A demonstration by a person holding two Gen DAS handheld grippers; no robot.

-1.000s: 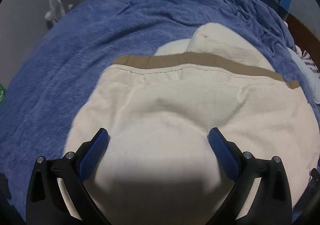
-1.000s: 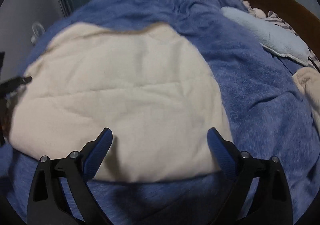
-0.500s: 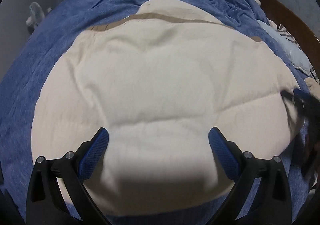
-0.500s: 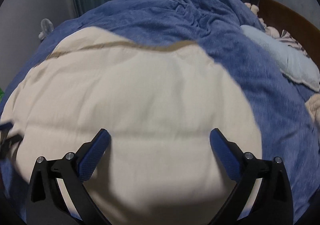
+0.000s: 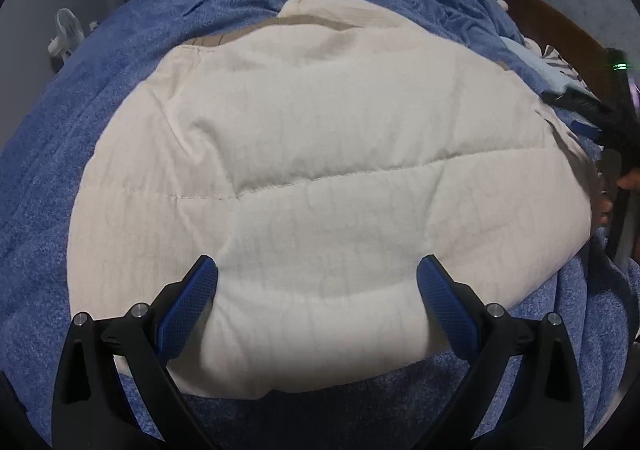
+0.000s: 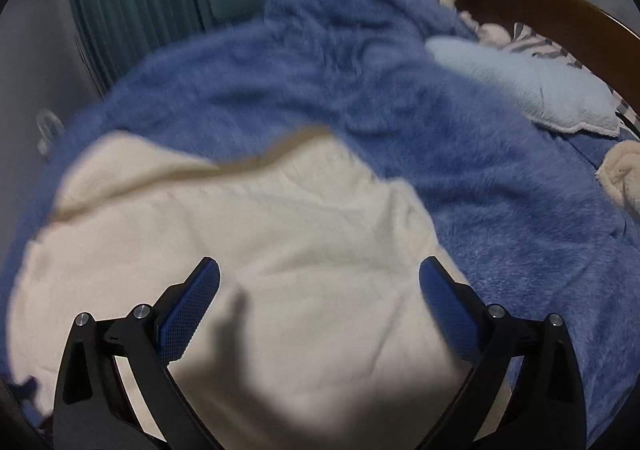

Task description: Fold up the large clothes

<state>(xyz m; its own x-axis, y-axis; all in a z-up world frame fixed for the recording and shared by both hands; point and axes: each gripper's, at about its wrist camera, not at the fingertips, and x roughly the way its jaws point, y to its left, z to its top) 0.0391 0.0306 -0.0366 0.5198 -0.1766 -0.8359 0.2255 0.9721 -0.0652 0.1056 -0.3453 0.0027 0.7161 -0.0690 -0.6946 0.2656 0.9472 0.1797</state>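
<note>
Blue blanket point(image 5: 120, 97) covered the bed; cream garment point(image 5: 320, 177) lay mid-bed, already folded into a compact pad. Left gripper point(image 5: 316, 290) and right gripper point(image 6: 318, 290) hovered spread wide, gripping nothing. Maybe one fold left.

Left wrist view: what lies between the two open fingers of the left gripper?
Only the cream garment, spread on the blue blanket; the left gripper holds nothing, as the left wrist view shows.
</note>
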